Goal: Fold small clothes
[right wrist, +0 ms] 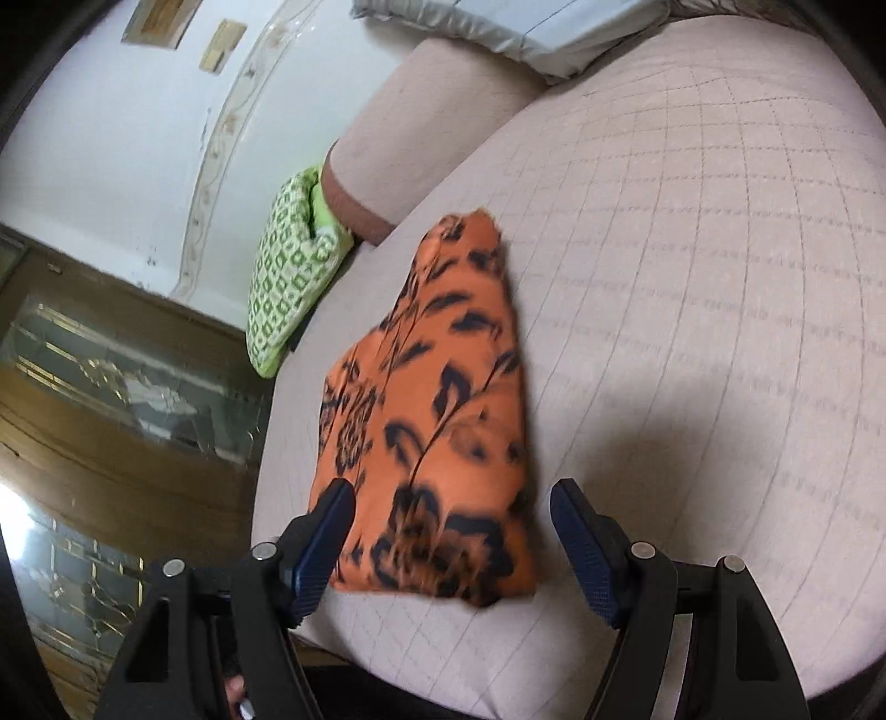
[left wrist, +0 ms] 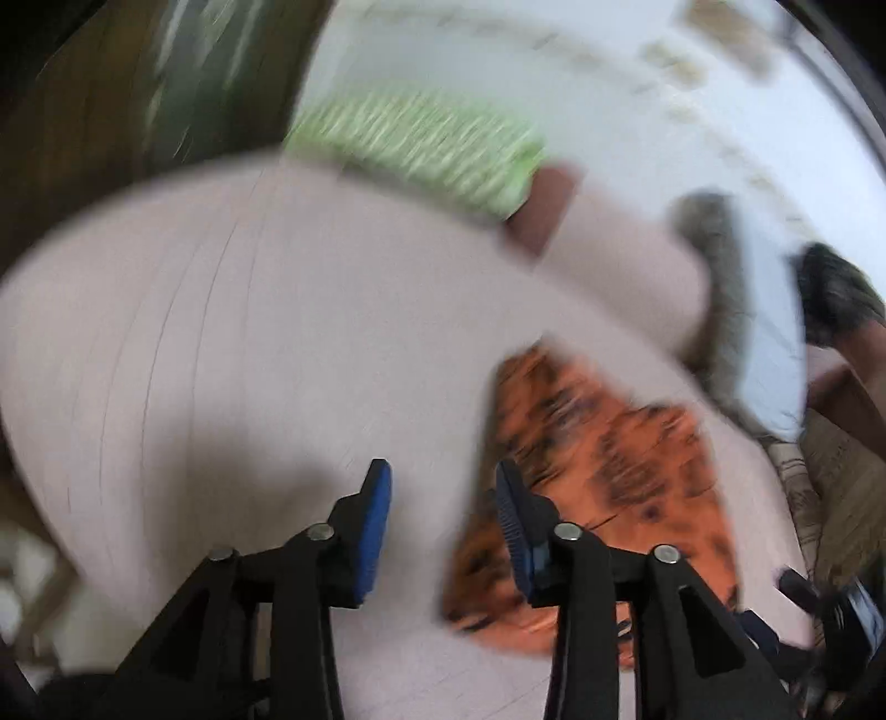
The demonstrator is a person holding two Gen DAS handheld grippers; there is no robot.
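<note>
Scanning left to right: green-and-white patterned cushion (right wrist: 288,282) wedged at the sofa's (right wrist: 692,277) far left edge, against a pinkish bolster (right wrist: 421,127). Sofa cover is quilted, pale pink, stitched in a grid. Orange garment (right wrist: 437,421) with black floral print lies near the sofa's front left edge, already doubled into a rough wedge, narrow end pointing toward the bolster. Cloth looks thin, soft and light; likely limp, sliding on itself, so best pinched at a corner or along the thick folded edge. Left gripper (left wrist: 443,493): jaws parted, nothing between them, hovering beside the garment's near edge; view badly blurred. Right gripper (right wrist: 451,520): jaws wide apart, straddling the garment's near broad end, pads not pressing on cloth. Pale blue pillow (right wrist: 515,27) at the sofa's far right corner.
</note>
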